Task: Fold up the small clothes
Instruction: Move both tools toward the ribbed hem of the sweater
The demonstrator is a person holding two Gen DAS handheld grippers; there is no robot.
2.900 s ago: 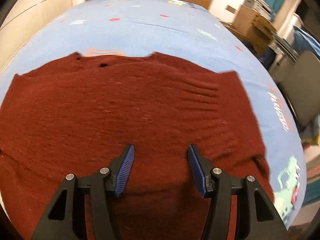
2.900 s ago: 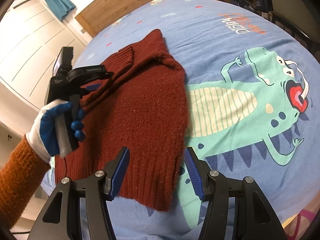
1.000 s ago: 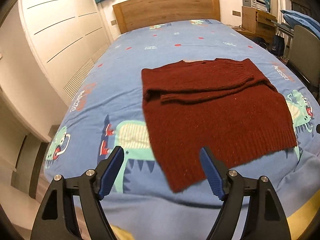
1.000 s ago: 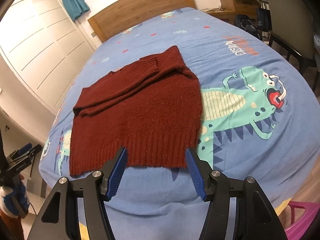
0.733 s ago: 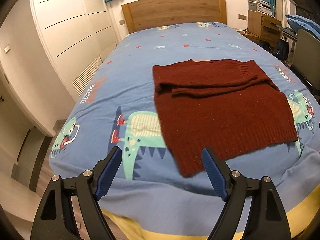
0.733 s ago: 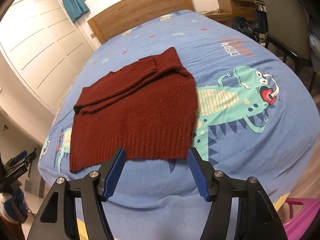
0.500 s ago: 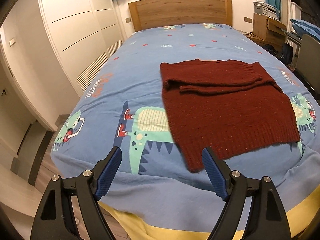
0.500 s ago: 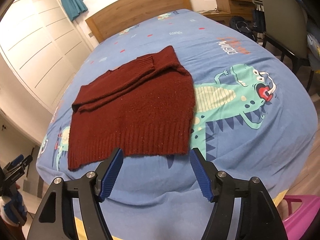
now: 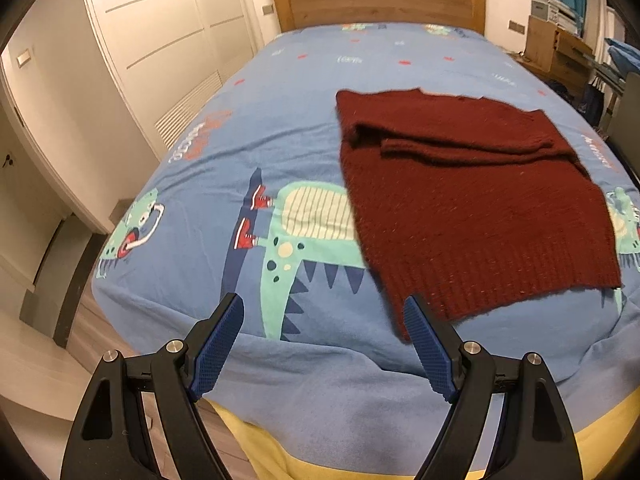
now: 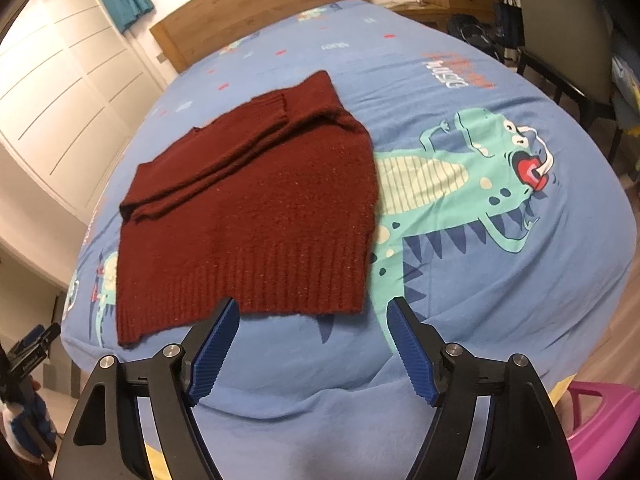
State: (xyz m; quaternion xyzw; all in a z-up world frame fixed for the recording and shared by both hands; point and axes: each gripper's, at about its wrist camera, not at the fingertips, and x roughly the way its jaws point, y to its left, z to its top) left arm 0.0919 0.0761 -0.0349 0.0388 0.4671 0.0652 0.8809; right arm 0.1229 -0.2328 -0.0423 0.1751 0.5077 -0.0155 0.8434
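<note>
A dark red knitted sweater (image 9: 472, 200) (image 10: 256, 208) lies flat on the blue dinosaur bedspread (image 9: 280, 152) (image 10: 480, 264), sleeves folded across its upper part, ribbed hem toward me. My left gripper (image 9: 324, 316) hangs open over the bed's near edge, short of the hem's left corner, nothing between its fingers. My right gripper (image 10: 312, 316) hovers just short of the hem's right part; its jaws are opening, with nothing between them. The left gripper and its gloved hand (image 10: 24, 396) show at the right wrist view's lower left edge.
White wardrobe doors (image 9: 160, 40) run along the bed's left side and a wooden headboard (image 9: 376, 0) stands at the far end. A chair (image 10: 560, 32) and wooden furniture (image 9: 556, 48) stand on the right. A pink plastic thing (image 10: 600, 412) sits by the bed's near right corner.
Both grippers drew back from the sweater to the bed's near edge. The left one shifted left and sank a little. The right jaws spread wider.
</note>
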